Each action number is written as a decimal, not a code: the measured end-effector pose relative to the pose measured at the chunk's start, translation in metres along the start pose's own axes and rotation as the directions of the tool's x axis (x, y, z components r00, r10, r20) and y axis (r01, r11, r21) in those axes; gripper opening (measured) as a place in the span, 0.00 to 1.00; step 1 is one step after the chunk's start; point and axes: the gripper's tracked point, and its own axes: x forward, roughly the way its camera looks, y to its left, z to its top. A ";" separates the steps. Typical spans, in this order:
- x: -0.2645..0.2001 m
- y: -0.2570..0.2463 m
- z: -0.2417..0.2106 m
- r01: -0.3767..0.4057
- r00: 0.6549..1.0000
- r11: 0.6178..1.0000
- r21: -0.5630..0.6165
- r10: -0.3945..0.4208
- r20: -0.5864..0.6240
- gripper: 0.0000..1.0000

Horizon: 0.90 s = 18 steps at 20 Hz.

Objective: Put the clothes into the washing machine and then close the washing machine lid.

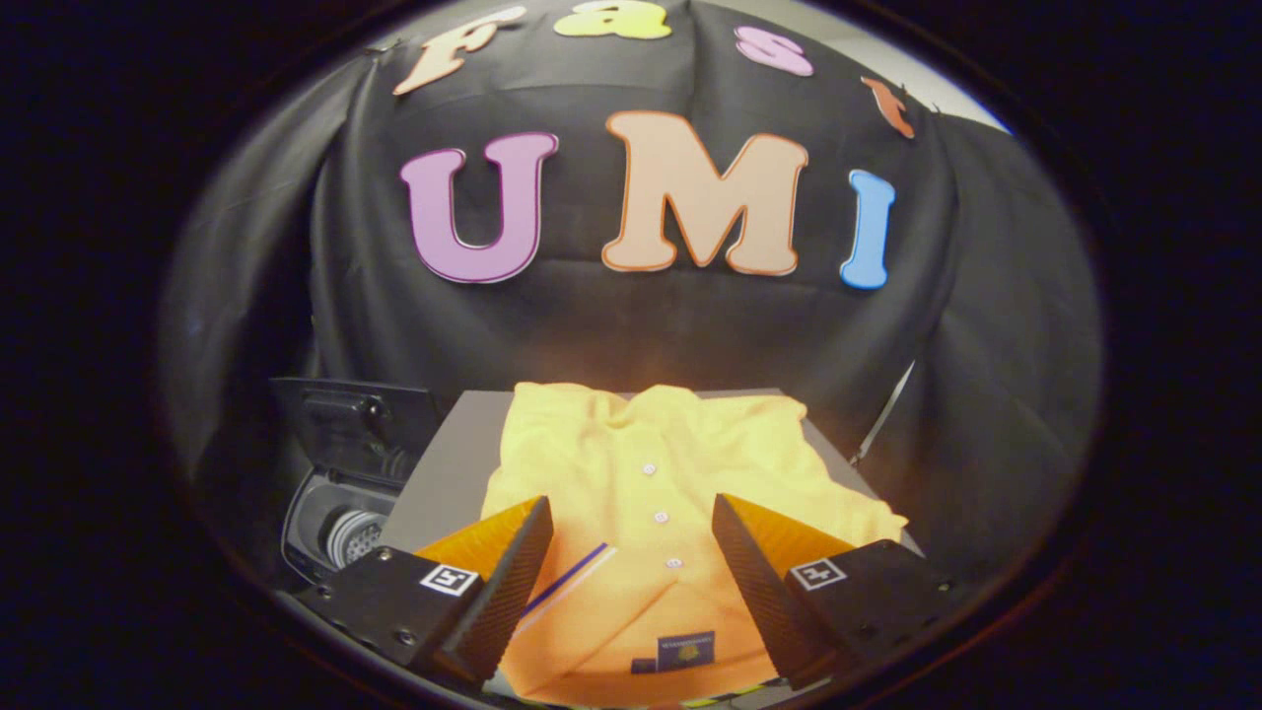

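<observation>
A folded yellow polo shirt [651, 463] lies spread over a grey tabletop [449, 454], its button placket running between the fingers of the claw [631, 552], which stands wide open above the cloth and grips nothing. To the left, lower down, the washing machine [340, 528] sits with its dark lid [350, 424] raised (the drum looks empty, though the view is dim). Soft, light and limp, the shirt will likely sag; pinching a bunched fold near the collar seems best.

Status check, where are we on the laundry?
Gripper jaws open, straddling the yellow shirt, not gripping. Shirt lies spread on the grey table. Washing machine beside the table, lid up. Nothing in the way.
</observation>
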 end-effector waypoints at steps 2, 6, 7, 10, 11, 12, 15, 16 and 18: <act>0.014 -0.012 -0.001 0.051 0.998 0.999 -0.015 -0.051 -0.034 0.99; 0.031 -0.015 -0.013 0.039 0.995 0.999 0.036 -0.035 -0.090 0.99; 0.033 -0.016 -0.023 0.026 0.992 0.997 0.075 -0.017 -0.126 0.99; 0.030 -0.022 -0.019 0.033 0.996 0.997 0.073 -0.026 -0.089 0.89; 0.031 -0.020 -0.016 0.025 0.998 0.998 0.060 -0.022 -0.061 0.79; 0.033 -0.018 -0.018 0.019 0.998 0.999 0.045 -0.016 -0.061 0.70; 0.024 -0.018 -0.021 0.036 0.999 0.999 0.036 -0.034 -0.038 0.39; 0.025 -0.018 -0.022 0.051 0.998 0.998 0.034 -0.050 -0.034 0.27; 0.019 -0.016 -0.022 0.081 0.996 0.997 0.015 -0.081 -0.025 0.18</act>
